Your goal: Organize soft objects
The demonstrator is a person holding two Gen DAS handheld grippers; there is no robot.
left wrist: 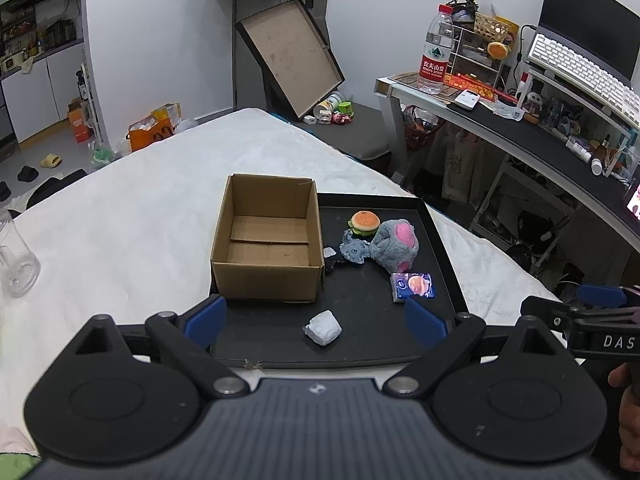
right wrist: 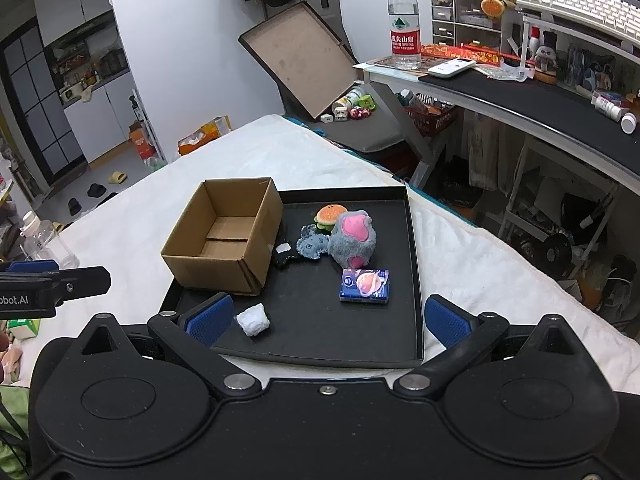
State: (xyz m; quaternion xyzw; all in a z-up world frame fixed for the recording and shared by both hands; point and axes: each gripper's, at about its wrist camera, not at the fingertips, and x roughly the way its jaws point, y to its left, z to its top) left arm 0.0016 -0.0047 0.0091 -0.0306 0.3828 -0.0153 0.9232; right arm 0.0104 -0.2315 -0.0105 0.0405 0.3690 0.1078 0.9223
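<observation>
Left gripper (left wrist: 316,320): black linkage arms, blue textured pads (left wrist: 206,316), silver pivot screws, ribbed grey body behind. Right gripper (right wrist: 328,318): same black arms with triangular cut-outs, blue pads (right wrist: 210,318), smooth black housing, white "DAS" lettering on its side.

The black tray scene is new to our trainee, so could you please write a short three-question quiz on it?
1. True or false: the cardboard box already holds a toy.
2. Which item lies nearest the grippers: A) burger plush, B) white wad, C) tissue pack?
3. What does the grey plush rest on?

Key: 1. False, it is empty. 2. B. 3. The black tray, apart from the open left gripper and right gripper.
</observation>
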